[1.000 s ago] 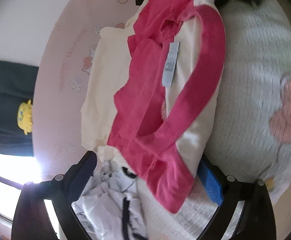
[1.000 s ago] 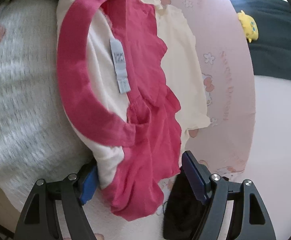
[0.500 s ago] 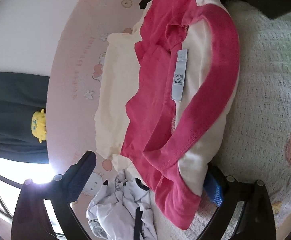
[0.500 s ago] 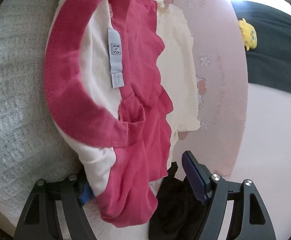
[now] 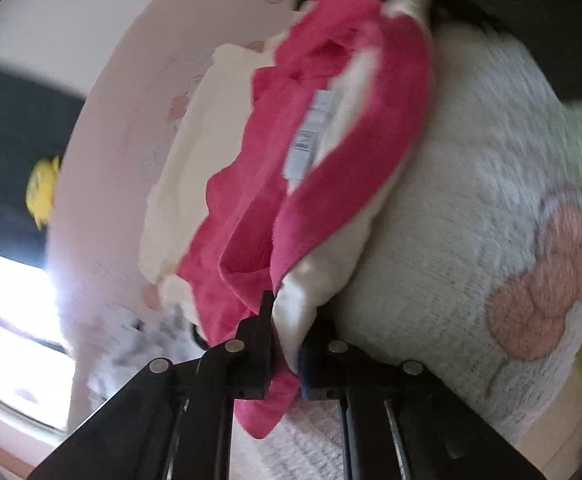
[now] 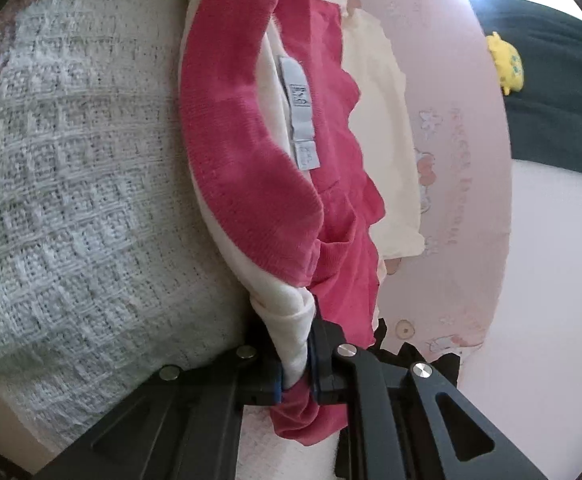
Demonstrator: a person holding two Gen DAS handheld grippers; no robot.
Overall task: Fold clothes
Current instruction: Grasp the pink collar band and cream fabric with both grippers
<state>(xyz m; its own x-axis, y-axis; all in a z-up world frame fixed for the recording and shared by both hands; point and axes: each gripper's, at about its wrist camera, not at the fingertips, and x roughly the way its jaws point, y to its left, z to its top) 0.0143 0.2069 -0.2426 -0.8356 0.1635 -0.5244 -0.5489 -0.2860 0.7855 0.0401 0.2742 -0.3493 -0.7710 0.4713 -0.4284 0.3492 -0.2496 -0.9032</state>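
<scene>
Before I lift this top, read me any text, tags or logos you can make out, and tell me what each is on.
Neck label sewn in the pink and cream top: a small dark logo block, too small to read.
Lower label flap: faint print, unreadable.
Pink sheet: a line of pink lettering, too blurred to read.
Left view's label: motion-blurred, unreadable.

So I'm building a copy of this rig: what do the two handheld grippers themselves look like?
Both look alike. The left gripper and the right gripper each have two jaws of matte black plastic, carried on angular black linkage arms with round silver pivot screws. Blue pads line the inner faces, showing only as thin slivers. The right gripper's arms have triangular cut-outs. No cables or markings are visible, and no hand or sleeve shows.
</scene>
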